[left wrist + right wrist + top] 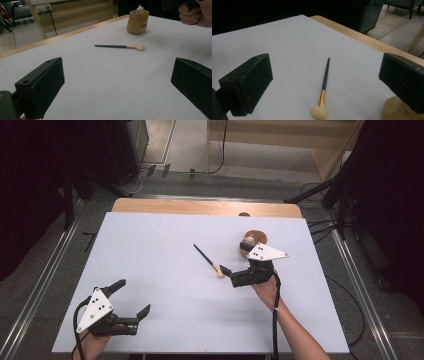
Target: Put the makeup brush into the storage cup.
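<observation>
A makeup brush (207, 260) with a dark handle, orange ferrule and pale bristles lies flat near the middle of the white table (165, 320). My right gripper (234, 258) is open just right of the bristles, its jaws on either side of the brush tip (319, 112) as seen in the right gripper view. A tan pot (256, 238) with a small pale figure (139, 10) in it stands right behind that gripper. My left gripper (131, 298) is open and empty near the front left corner, facing the brush (120, 46) from far off.
A wooden strip (200, 207) edges the table's far side, with a small dark object (244, 214) on it. Cables (220, 150) and a wooden frame (330, 145) lie on the floor beyond. Metal rails (45, 280) run along both sides of the table.
</observation>
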{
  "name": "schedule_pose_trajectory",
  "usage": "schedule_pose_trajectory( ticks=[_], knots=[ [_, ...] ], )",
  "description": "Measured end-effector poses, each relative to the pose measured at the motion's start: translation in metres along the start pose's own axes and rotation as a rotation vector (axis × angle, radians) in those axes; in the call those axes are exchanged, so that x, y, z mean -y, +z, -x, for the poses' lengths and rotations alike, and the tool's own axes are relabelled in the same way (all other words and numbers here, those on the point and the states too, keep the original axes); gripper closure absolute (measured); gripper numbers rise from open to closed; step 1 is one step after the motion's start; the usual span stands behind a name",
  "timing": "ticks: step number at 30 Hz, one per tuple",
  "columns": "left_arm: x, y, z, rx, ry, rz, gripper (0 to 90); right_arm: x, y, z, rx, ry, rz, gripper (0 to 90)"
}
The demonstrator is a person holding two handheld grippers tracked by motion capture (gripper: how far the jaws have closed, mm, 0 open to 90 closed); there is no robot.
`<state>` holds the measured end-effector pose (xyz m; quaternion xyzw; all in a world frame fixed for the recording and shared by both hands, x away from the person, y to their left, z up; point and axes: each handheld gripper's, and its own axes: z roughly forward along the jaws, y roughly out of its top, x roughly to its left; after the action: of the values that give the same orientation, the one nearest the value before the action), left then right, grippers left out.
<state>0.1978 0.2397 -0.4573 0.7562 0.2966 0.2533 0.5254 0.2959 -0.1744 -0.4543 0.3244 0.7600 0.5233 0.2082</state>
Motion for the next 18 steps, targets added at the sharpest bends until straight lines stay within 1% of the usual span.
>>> schedule_pose_trajectory(
  ticks=[7,18],
  knots=[
    [0.000,0.000,0.000,0.003,-0.002,0.000,0.0,-0.003,0.007,0.004,0.000,0.017,-0.012,0.0],
    [0.000,0.000,0.000,0.002,-0.004,-0.003,0.0,-0.011,0.014,0.006,-0.012,0.012,-0.026,0.0]
  ],
)
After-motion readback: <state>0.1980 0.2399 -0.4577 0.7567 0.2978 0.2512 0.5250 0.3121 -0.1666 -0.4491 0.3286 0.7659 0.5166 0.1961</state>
